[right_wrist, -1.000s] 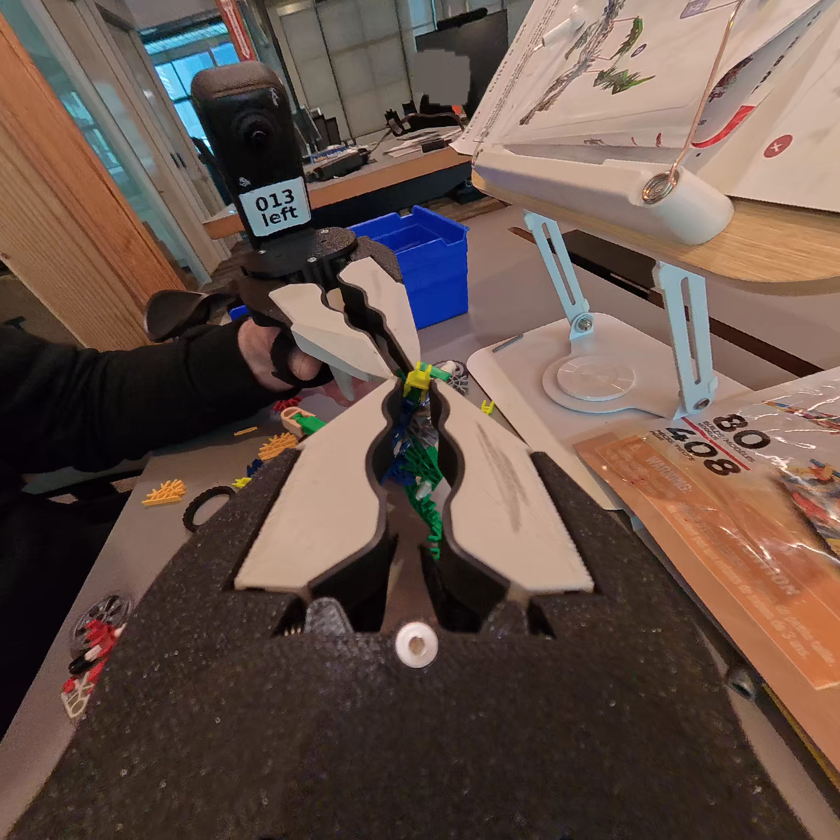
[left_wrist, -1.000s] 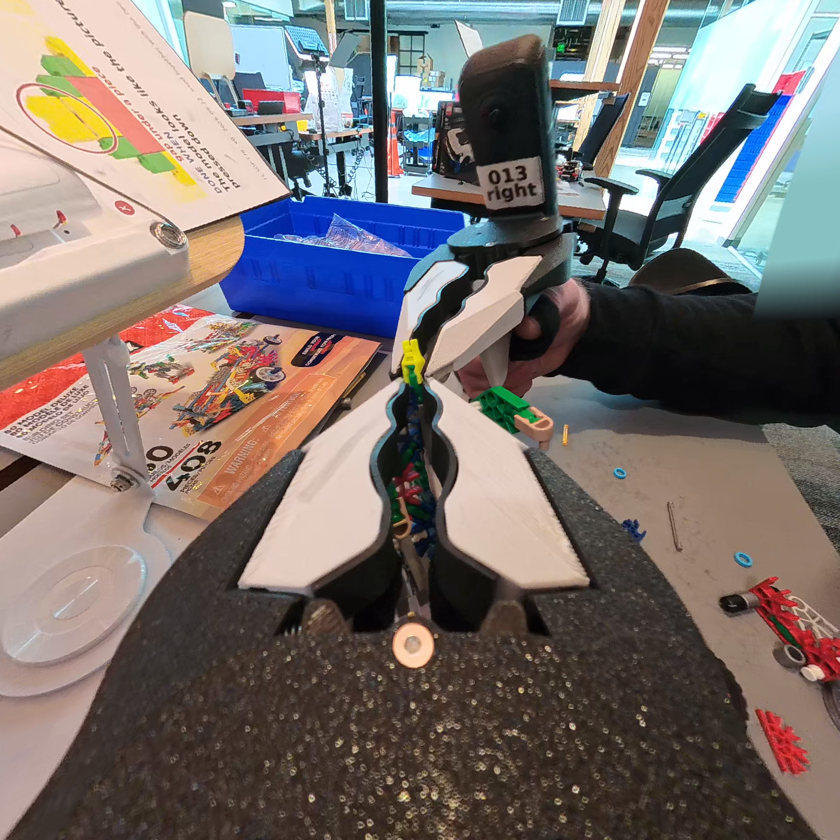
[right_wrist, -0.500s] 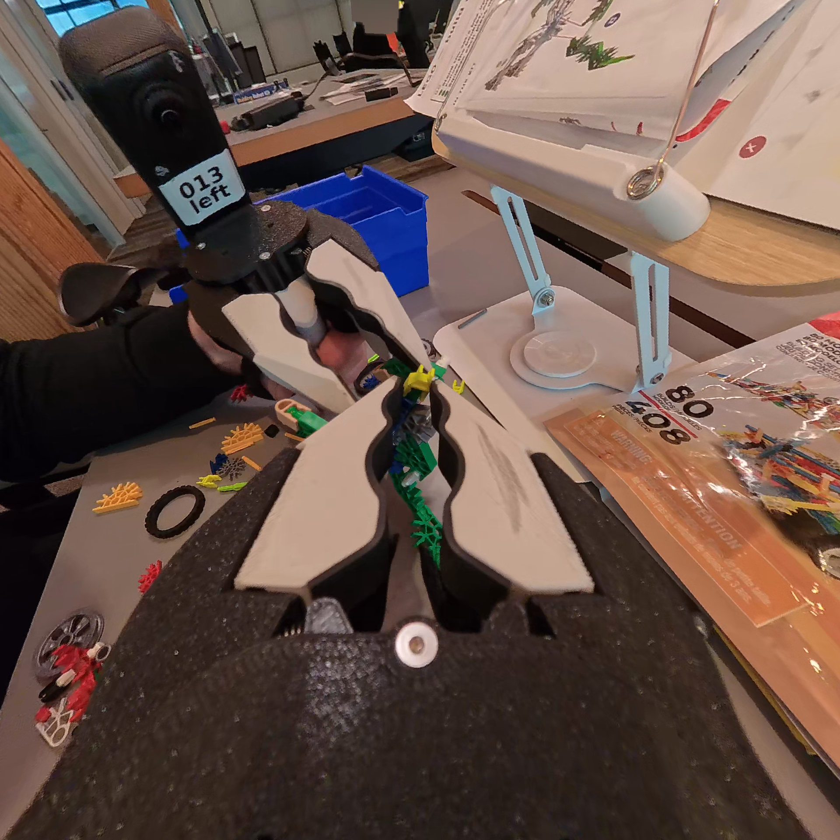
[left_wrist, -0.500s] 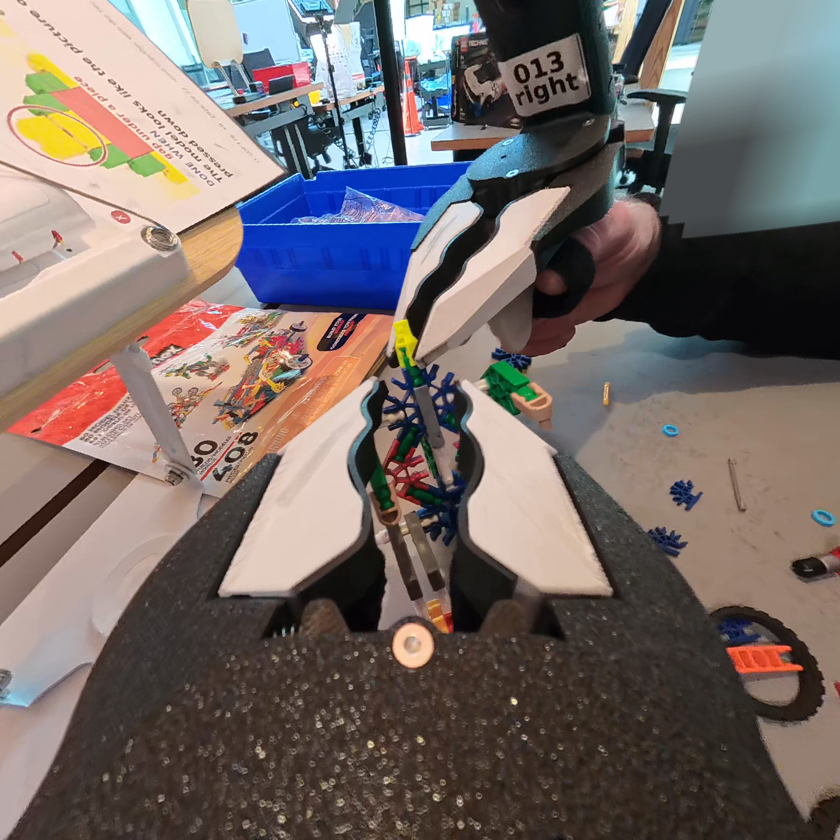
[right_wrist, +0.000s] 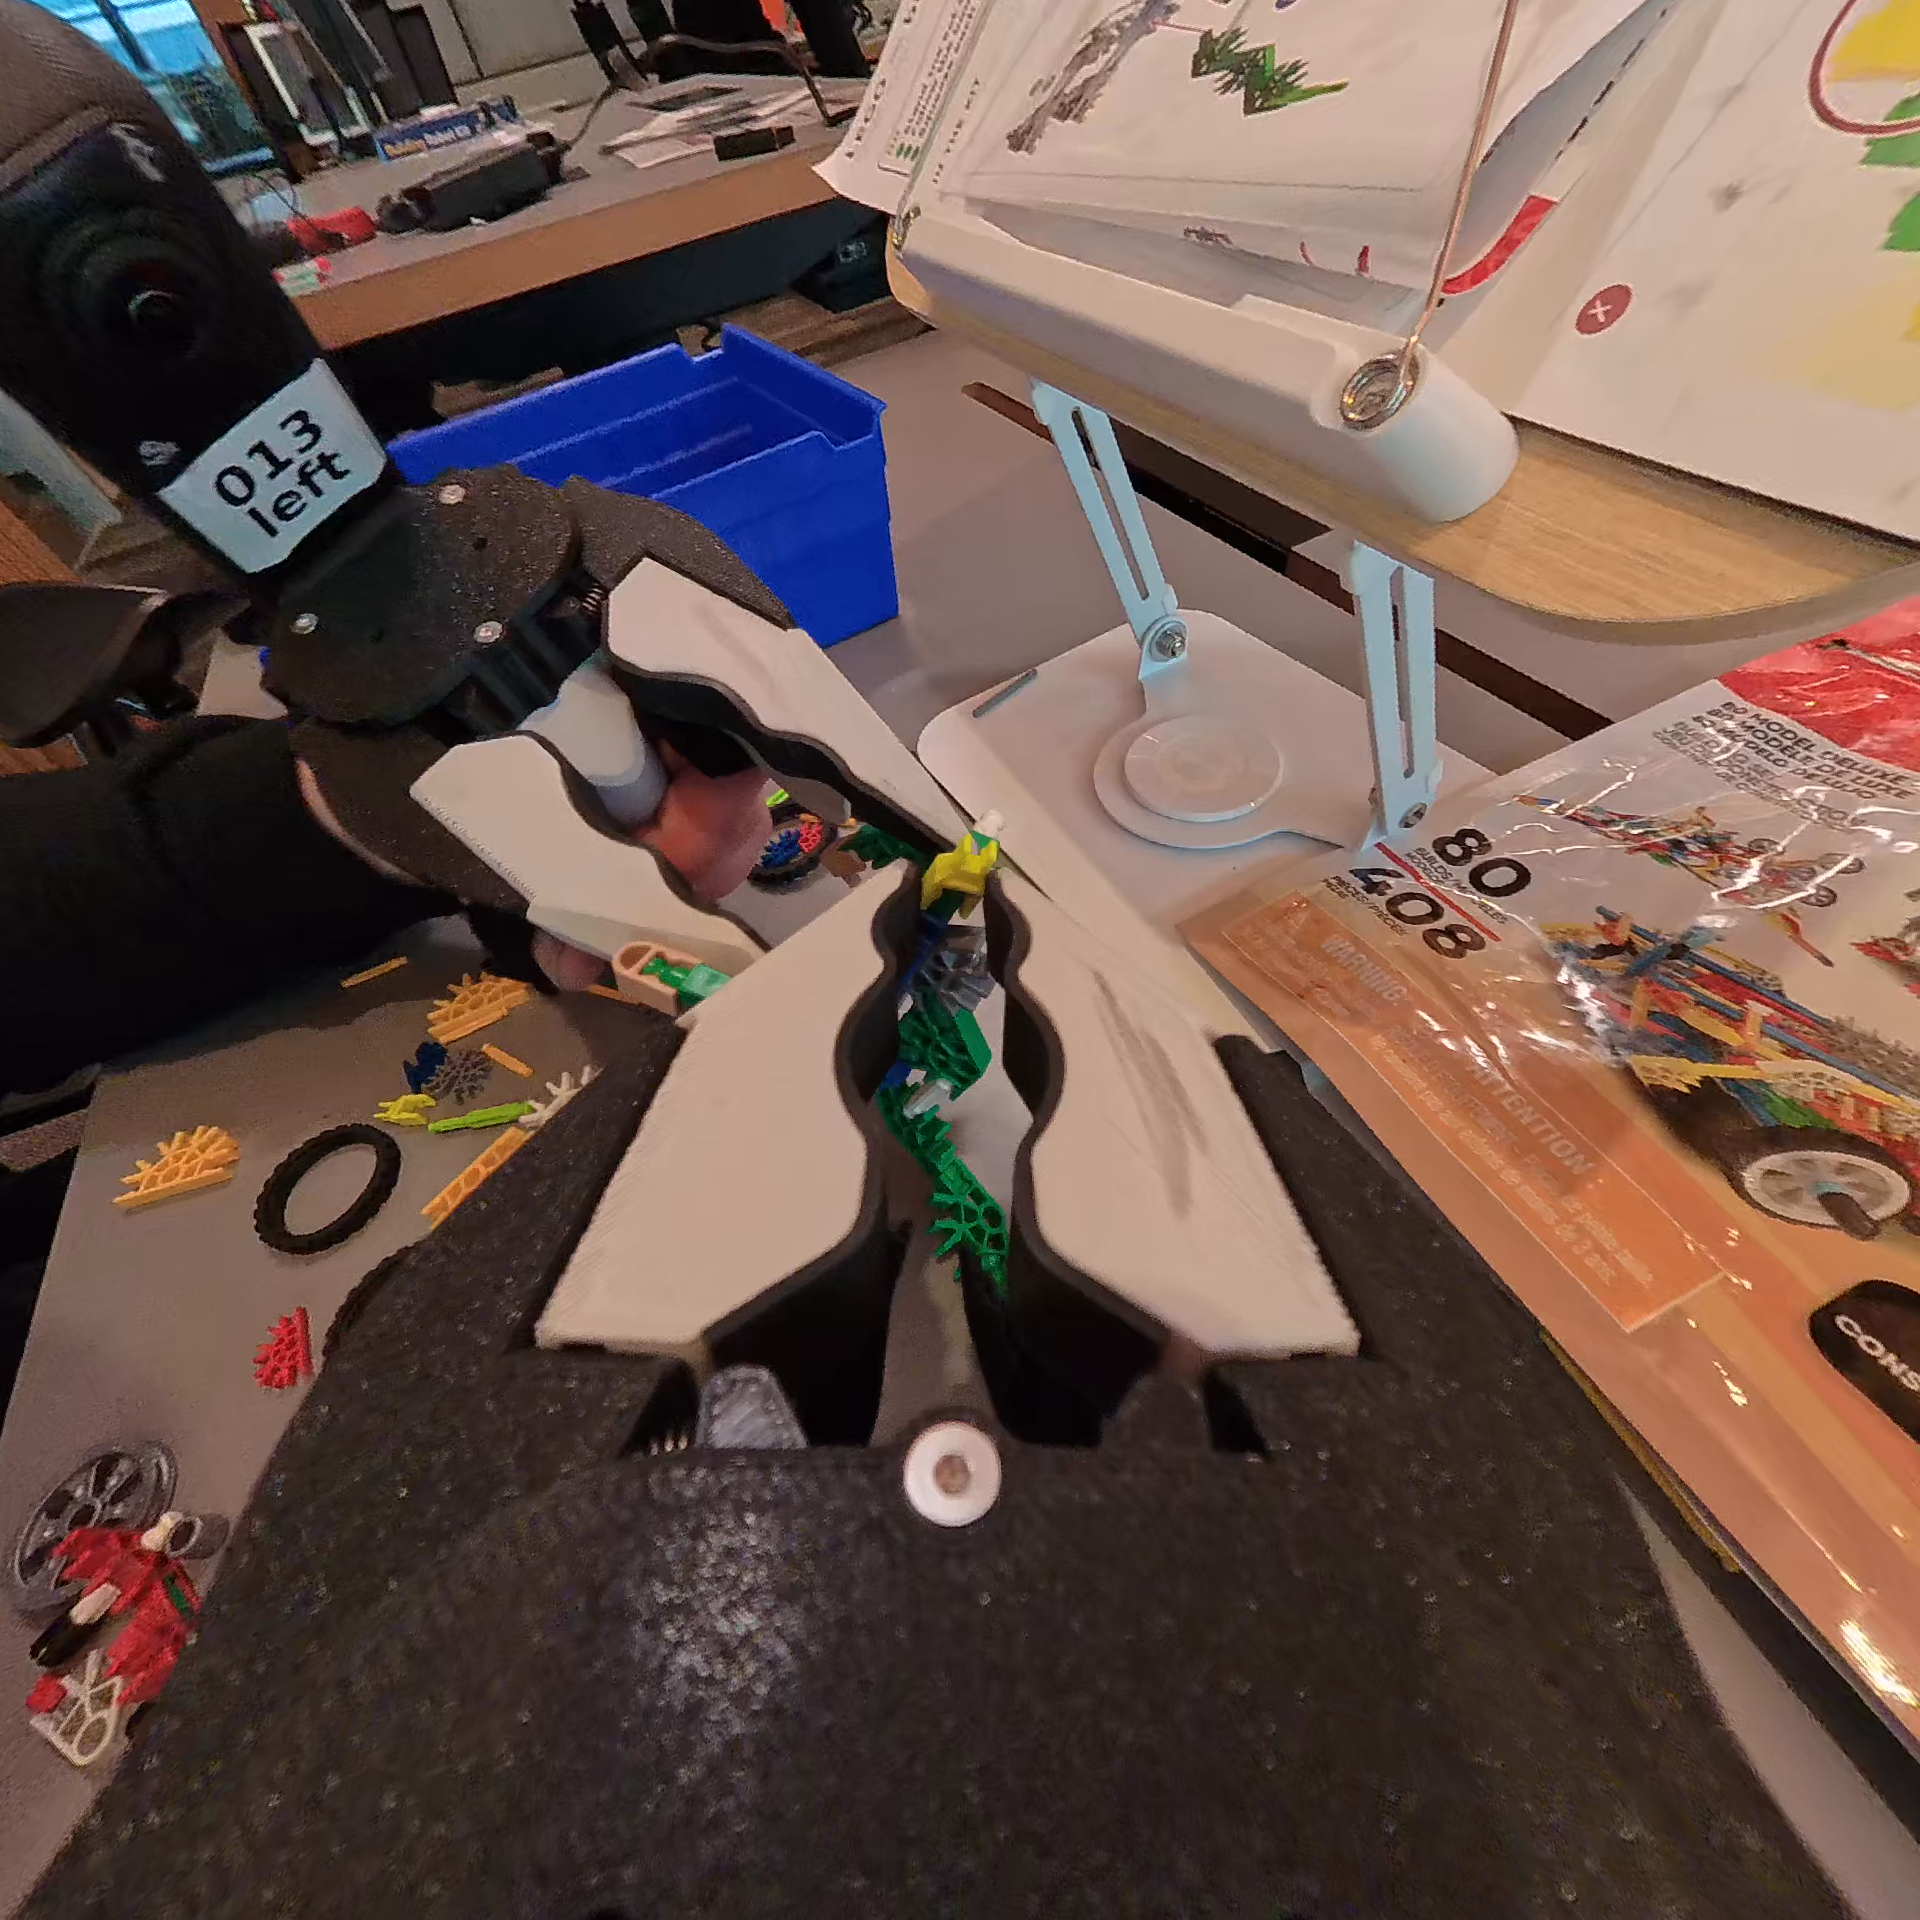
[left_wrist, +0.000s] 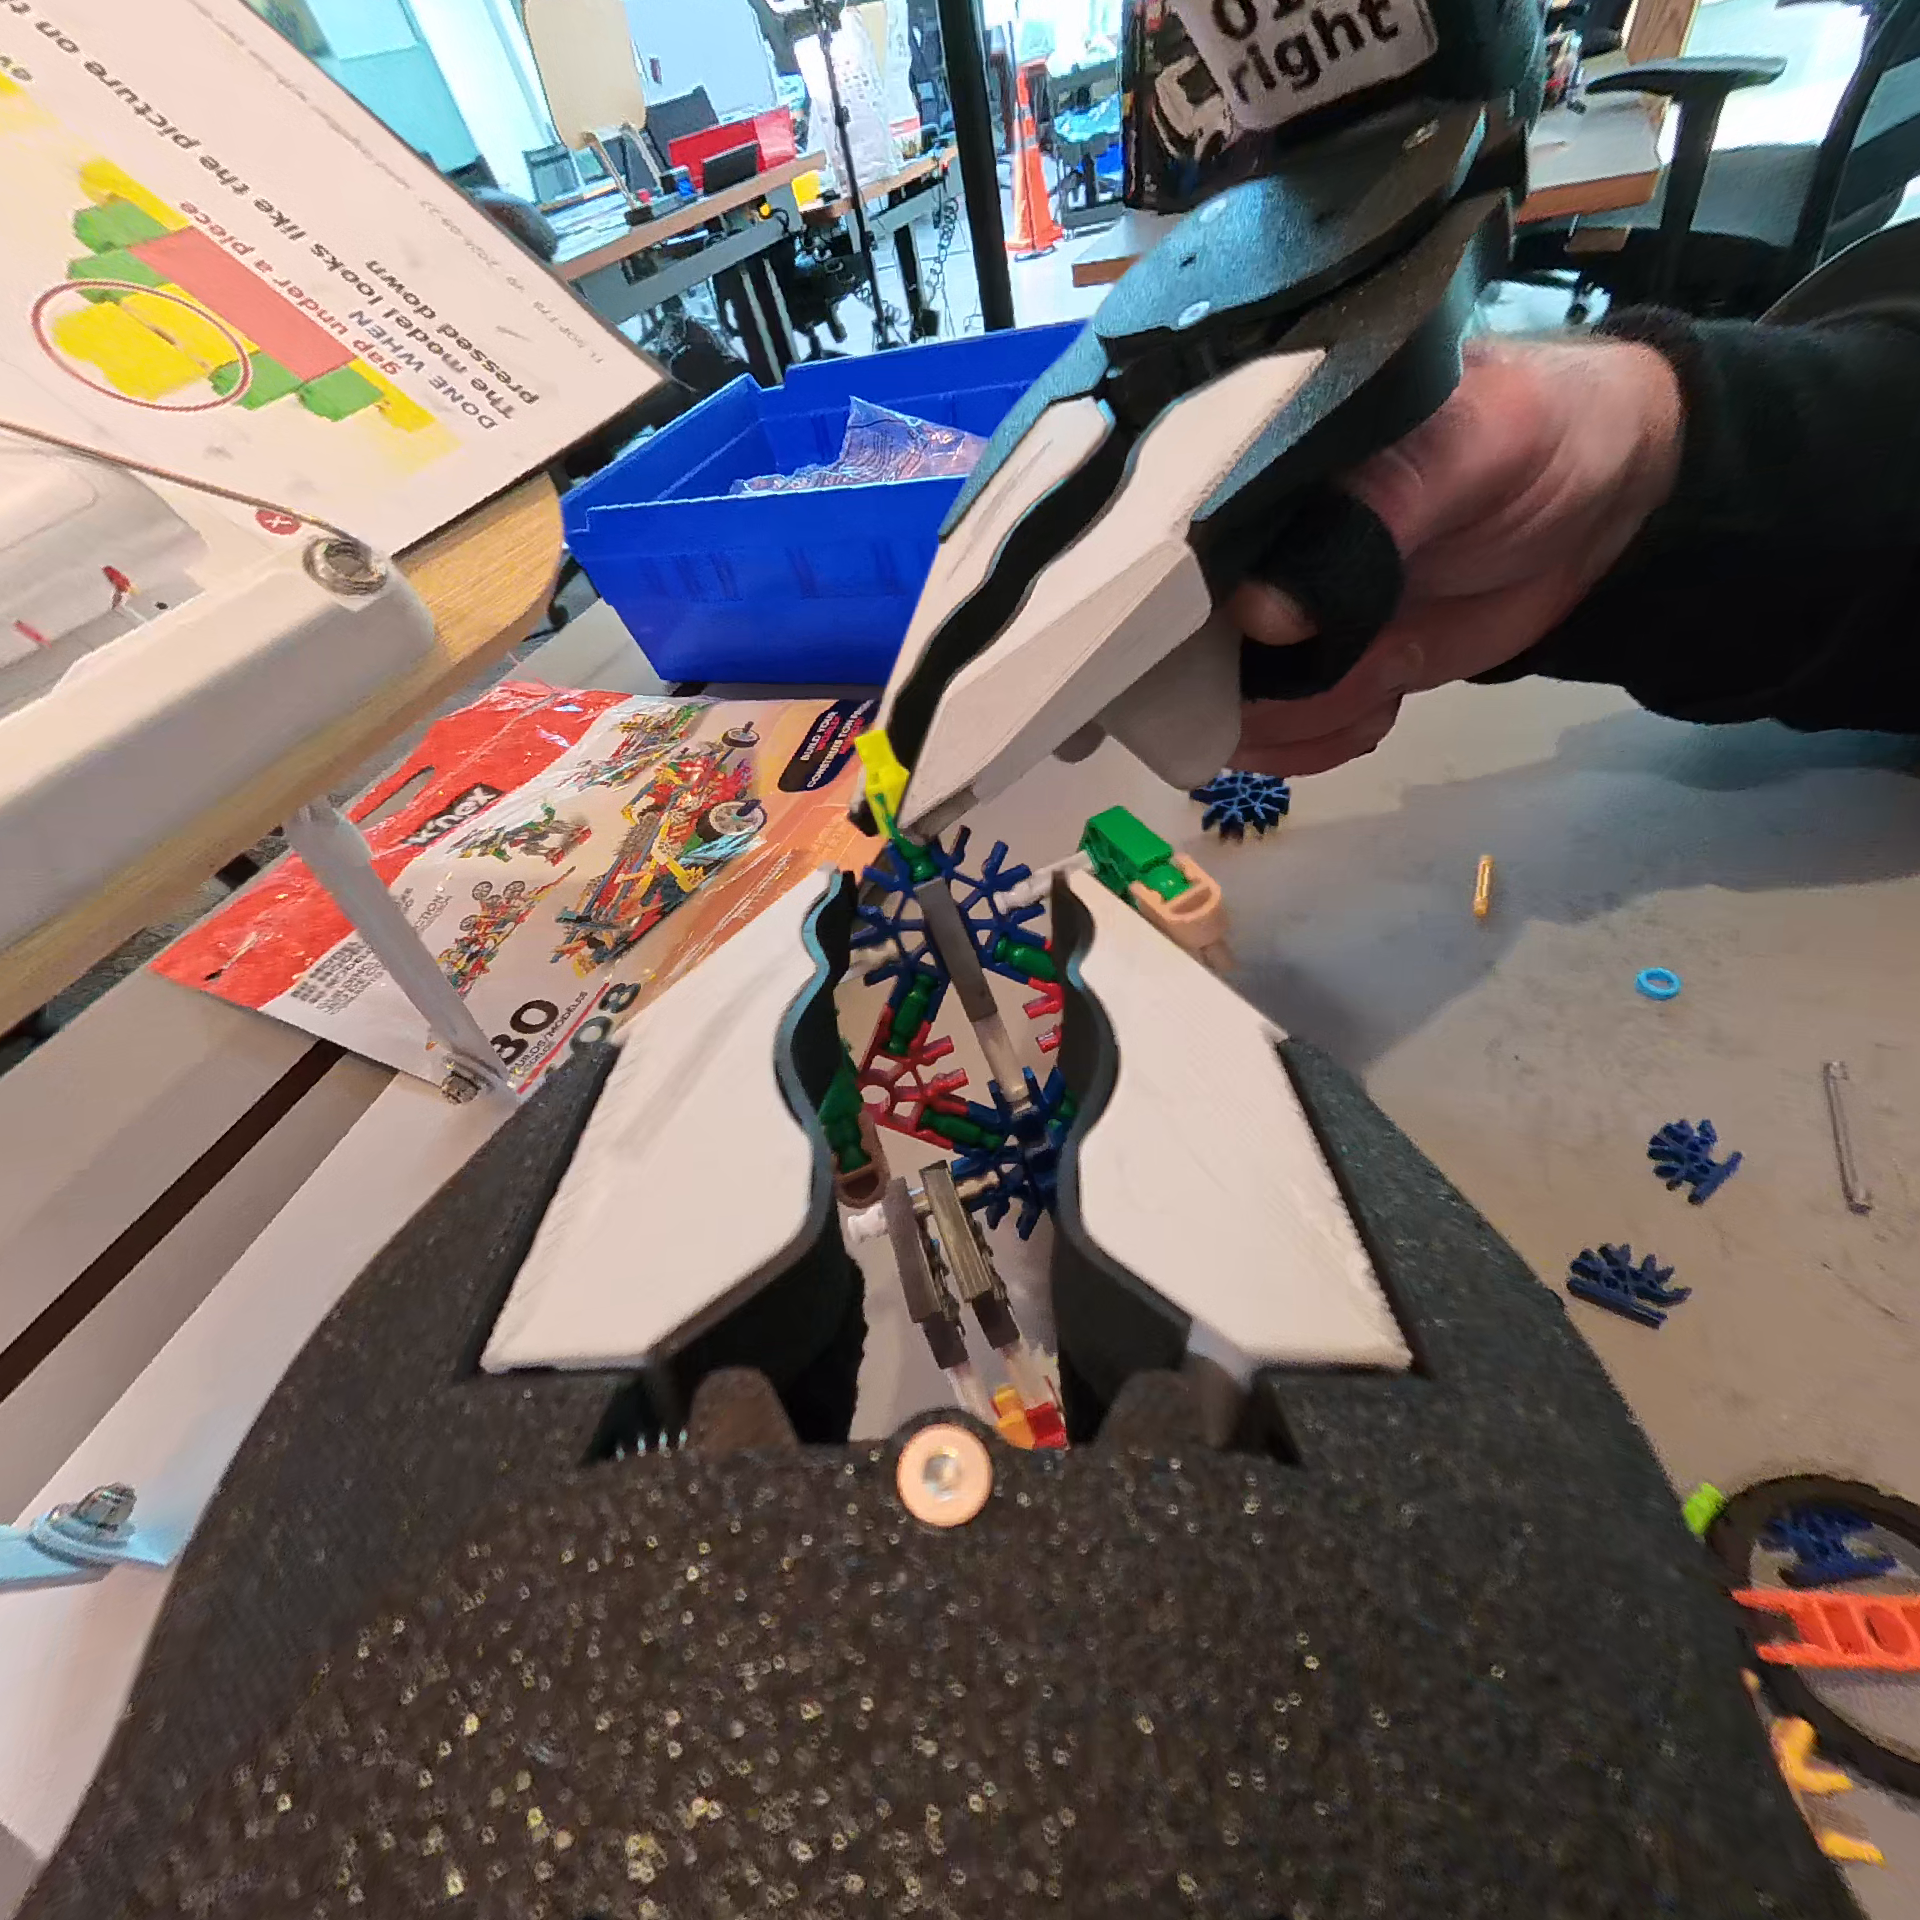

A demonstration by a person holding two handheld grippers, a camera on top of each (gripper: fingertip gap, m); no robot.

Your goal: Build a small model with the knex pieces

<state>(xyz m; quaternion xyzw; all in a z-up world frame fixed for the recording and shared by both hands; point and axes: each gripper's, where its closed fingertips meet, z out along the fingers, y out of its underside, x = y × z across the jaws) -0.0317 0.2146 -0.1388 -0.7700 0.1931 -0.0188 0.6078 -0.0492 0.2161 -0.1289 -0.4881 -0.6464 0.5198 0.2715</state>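
Grey tabletop [left_wrist: 1558, 987] | left claw [left_wrist: 945, 894] released around toy model [left_wrist: 956, 1039] | right claw [right_wrist: 956, 883] pinching yellow connector [right_wrist: 956, 862]

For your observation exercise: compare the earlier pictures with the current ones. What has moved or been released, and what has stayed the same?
The left gripper opened: its fingers, a second ago nearly shut around the rod-and-connector model, now stand apart, and the model shows loose between them. Both grippers moved closer together. The right gripper stays shut on the yellow piece at the model's top. The blue bin, stand and scattered parts are unmoved.

Bright, even daylight; wide-angle edge distortion, slight motion blur.
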